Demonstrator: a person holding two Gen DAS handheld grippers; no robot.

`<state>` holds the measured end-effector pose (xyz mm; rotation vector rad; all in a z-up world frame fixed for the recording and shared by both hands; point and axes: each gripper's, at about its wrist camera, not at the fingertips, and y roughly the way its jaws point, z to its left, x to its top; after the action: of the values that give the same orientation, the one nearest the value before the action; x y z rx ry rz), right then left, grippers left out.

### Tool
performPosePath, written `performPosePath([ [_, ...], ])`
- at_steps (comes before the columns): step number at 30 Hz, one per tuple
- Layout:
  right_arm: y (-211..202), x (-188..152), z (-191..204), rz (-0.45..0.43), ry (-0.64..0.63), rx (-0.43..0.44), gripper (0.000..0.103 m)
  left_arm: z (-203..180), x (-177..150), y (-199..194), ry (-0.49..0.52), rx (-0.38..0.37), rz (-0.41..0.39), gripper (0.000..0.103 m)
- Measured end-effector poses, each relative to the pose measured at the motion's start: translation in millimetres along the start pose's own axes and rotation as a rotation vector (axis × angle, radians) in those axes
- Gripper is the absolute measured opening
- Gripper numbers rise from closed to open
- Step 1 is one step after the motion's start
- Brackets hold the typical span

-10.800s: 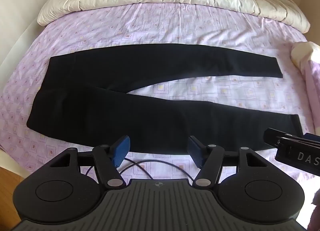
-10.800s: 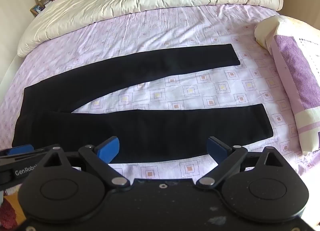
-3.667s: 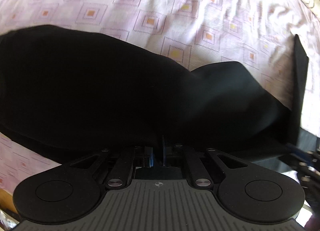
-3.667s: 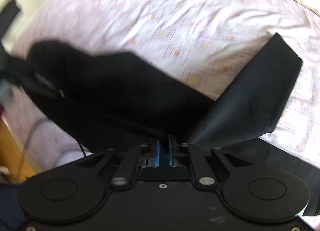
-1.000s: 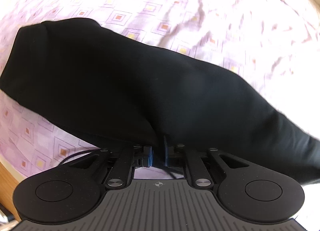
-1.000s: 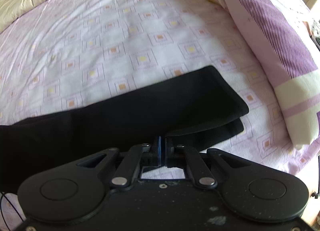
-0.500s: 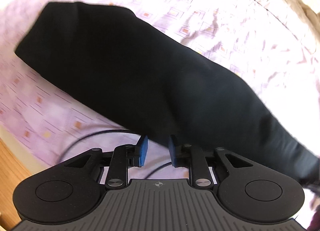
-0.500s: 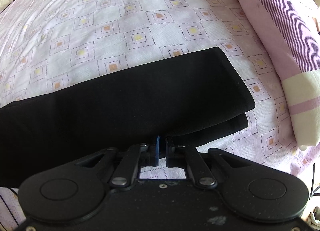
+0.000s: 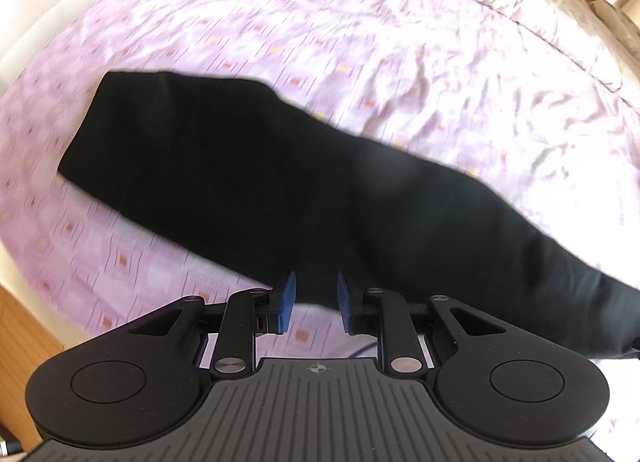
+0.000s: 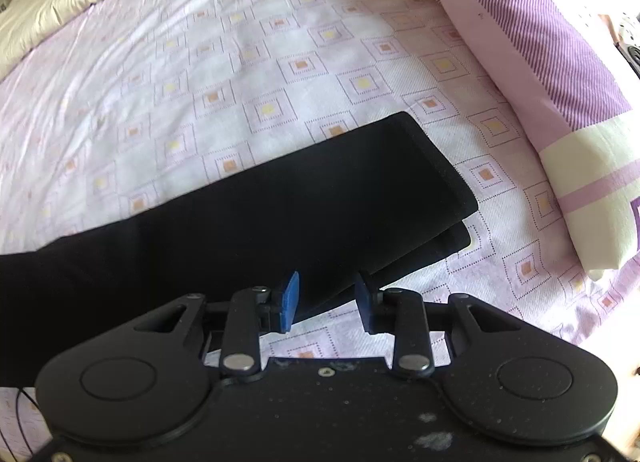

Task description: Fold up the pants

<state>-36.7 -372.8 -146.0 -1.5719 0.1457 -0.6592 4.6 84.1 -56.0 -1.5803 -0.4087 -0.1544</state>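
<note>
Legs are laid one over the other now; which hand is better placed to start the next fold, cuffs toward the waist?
Right, probably. The right gripper sits at the stacked cuff end of the black pants, its jaws opening, nothing pinched. The left gripper, open, is by the wider end of the pants.

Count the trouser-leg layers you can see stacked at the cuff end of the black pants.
2. The top leg lies over the lower leg, whose cuff peeks out just nearer the right gripper. Any further folds underneath would be hidden.
</note>
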Motion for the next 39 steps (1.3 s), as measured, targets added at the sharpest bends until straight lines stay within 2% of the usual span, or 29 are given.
performPosePath([
  [3, -13, -2, 7, -0.021, 0.017, 0.024, 0.033, -1, 17, 5, 0.004, -0.022, -0.004, 0.022],
  [7, -29, -6, 36, -0.046, -0.004, 0.062, 0.034, 6, 41, 11, 0.014, -0.057, -0.006, 0.022],
  [10, -41, -10, 68, -0.053, -0.042, 0.143, 0.038, 15, 59, 17, 0.045, -0.086, 0.006, 0.022],
  [14, -51, -15, 127, -0.021, -0.098, 0.278, 0.042, 30, 79, 29, 0.085, -0.110, 0.029, 0.022],
  [22, -56, -22, 263, 0.038, -0.280, 0.418, 0.047, 63, 95, 76, 0.188, -0.117, 0.139, 0.022],
  [29, -39, -9, 364, 0.054, -0.414, 0.442, 0.052, 89, 82, 124, 0.254, -0.118, 0.266, 0.022],
  [34, -22, -2, 420, 0.065, -0.518, 0.411, 0.054, 96, 79, 127, 0.254, -0.158, 0.263, 0.023],
  [39, -1, -3, 449, 0.101, -0.575, 0.406, 0.060, 98, 72, 124, 0.278, -0.170, 0.237, 0.023],
])
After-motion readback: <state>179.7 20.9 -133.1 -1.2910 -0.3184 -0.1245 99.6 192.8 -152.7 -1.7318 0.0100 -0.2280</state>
